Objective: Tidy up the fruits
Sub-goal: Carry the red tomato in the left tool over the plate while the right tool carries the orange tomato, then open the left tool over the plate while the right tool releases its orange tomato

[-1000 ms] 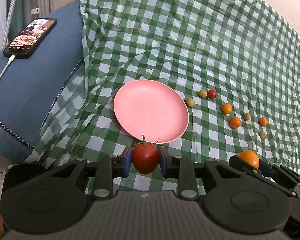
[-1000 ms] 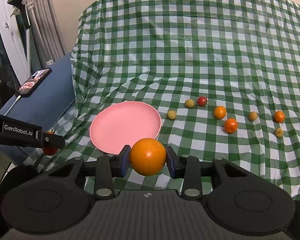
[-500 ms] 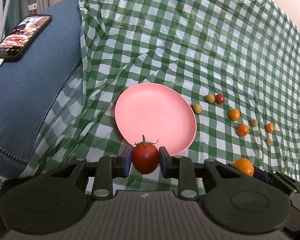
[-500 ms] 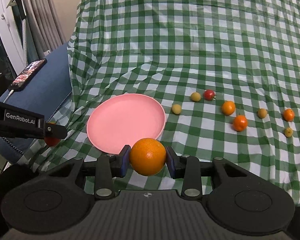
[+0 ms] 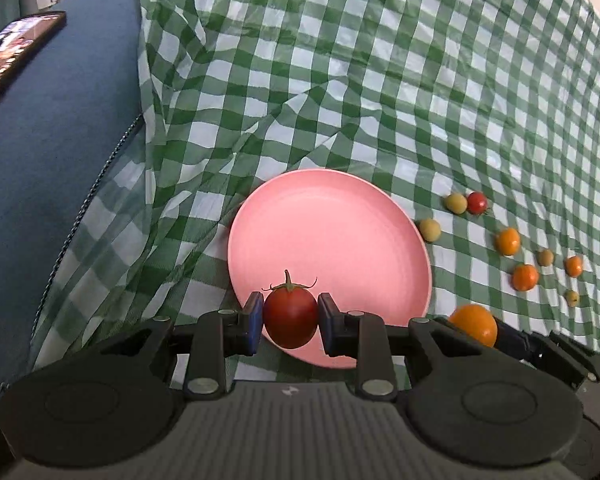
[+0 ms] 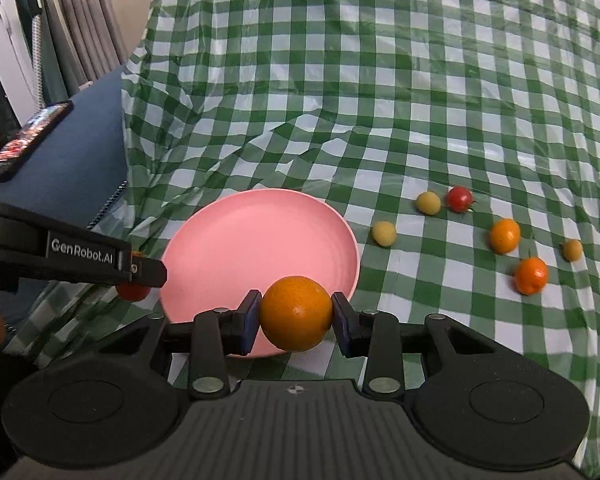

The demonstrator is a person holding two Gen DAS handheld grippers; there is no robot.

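My left gripper [image 5: 290,317] is shut on a red tomato [image 5: 290,316] with a green stem, held over the near rim of the pink plate [image 5: 328,240]. My right gripper [image 6: 296,314] is shut on an orange [image 6: 296,313], held over the near right rim of the pink plate [image 6: 260,248]. In the right wrist view the left gripper's finger [image 6: 100,266] reaches in from the left, with the tomato [image 6: 132,290] peeking out below it. In the left wrist view the orange [image 5: 473,324] shows at the lower right.
Several small fruits lie on the green checked cloth [image 5: 380,80] right of the plate: yellow-green ones [image 5: 430,229], a red cherry tomato [image 5: 477,202], small oranges [image 5: 507,241]. A phone [image 5: 8,60] rests on a blue cushion [image 5: 52,168] at the left. Curtains [image 6: 72,20] hang behind.
Both grippers have moved forward and down toward the plate, each keeping its fruit; the plate and small fruits now look closer and lower in both views.
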